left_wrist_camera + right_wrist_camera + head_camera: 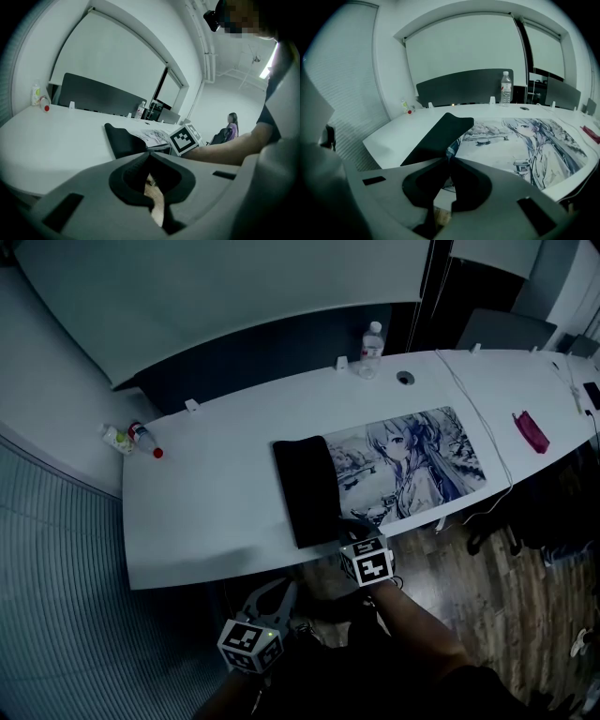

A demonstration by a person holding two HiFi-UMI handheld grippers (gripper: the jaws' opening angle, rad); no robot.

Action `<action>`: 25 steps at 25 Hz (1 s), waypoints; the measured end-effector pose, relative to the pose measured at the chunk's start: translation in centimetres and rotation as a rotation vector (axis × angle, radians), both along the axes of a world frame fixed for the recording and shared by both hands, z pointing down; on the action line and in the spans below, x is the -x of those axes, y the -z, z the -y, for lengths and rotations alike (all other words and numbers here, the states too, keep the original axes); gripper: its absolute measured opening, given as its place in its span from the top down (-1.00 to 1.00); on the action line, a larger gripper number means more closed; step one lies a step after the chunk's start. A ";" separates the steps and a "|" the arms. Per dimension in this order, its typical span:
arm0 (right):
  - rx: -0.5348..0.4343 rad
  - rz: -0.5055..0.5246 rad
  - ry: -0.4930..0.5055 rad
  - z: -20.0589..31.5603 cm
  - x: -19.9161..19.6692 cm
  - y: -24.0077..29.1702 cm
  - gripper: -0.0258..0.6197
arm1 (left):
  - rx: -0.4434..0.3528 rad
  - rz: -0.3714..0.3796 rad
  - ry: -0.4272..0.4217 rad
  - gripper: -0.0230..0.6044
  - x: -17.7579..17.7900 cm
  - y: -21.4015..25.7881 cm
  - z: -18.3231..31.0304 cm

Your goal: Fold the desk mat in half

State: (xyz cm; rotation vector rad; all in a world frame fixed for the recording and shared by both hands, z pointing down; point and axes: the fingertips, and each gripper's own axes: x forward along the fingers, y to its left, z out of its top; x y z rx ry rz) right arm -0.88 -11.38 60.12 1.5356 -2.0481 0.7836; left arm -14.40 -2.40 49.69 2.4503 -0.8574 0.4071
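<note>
The desk mat [412, 460] with a printed anime figure lies on the white desk [206, 493]. Its left part is turned over, so the black underside [307, 488] faces up. My right gripper [352, 526] is at the mat's front edge, where the fold begins. In the right gripper view the right gripper [449, 157] is shut on that edge, with the black flap [440, 136] rising just beyond. My left gripper [286, 585] hangs off the desk's front, below its edge and left of the right one. In its own view the left gripper [149, 154] is shut on nothing.
A water bottle [371, 350] stands at the desk's back edge. Small bottles [127, 437] and a red cap [157, 453] sit at the far left corner. A white cable [487, 432] crosses the desk right of the mat, beside a pink item [531, 431]. A person [231, 124] sits far off.
</note>
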 end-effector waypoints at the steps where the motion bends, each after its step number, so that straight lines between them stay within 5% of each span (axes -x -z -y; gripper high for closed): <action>1: 0.002 0.002 -0.005 -0.1 -0.4 -0.1 0.80 | 0.000 0.002 -0.006 0.91 -0.5 0.0 0.0; 25: 0.009 0.015 -0.131 -0.9 -10.7 -0.6 0.80 | 0.029 -0.001 -0.144 0.91 -10.5 -1.1 0.9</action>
